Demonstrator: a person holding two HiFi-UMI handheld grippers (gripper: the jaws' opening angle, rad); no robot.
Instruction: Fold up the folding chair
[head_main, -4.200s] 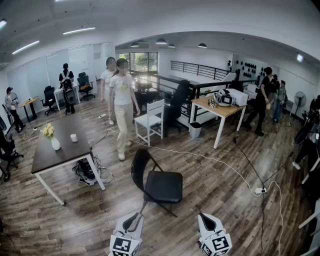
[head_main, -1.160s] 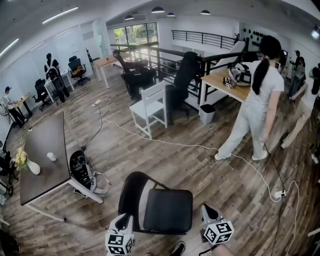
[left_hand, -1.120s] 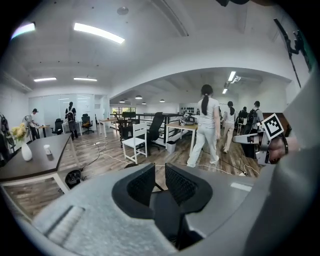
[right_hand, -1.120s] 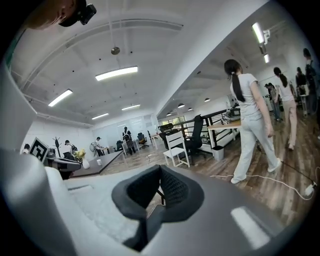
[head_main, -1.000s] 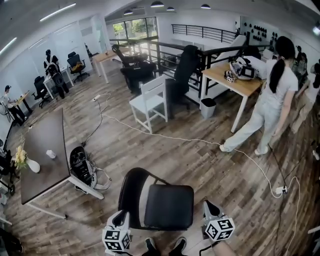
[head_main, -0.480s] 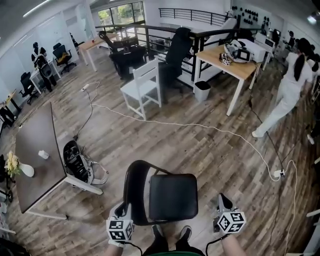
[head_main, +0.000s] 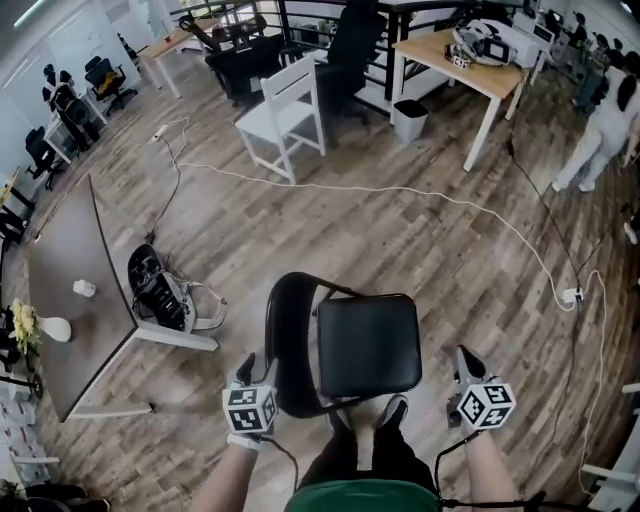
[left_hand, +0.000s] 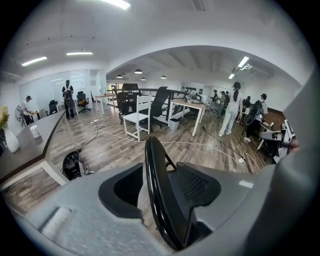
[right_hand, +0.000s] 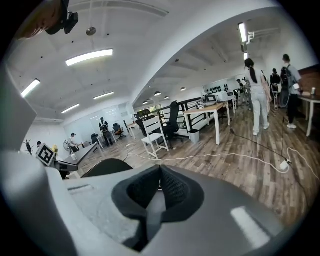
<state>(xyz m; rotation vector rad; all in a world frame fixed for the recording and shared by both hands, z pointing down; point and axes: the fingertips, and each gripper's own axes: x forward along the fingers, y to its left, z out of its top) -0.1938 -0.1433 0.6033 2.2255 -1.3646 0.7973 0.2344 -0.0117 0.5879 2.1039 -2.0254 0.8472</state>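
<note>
The left claw straddles the chair's back rim, unclamped. The right claw is pinched together, empty. The person should clamp firmly before tipping the seat.

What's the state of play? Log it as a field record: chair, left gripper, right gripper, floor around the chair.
chair: black folding chair, unfolded, seat flat, standing on the wood floor
left gripper: jaws apart, the chair's backrest frame between them, not clamped
right gripper: jaws together, nothing between them, to the right of the seat and apart from the chair
floor: white cable runs across beyond the chair; black bag lies by the dark table
</note>
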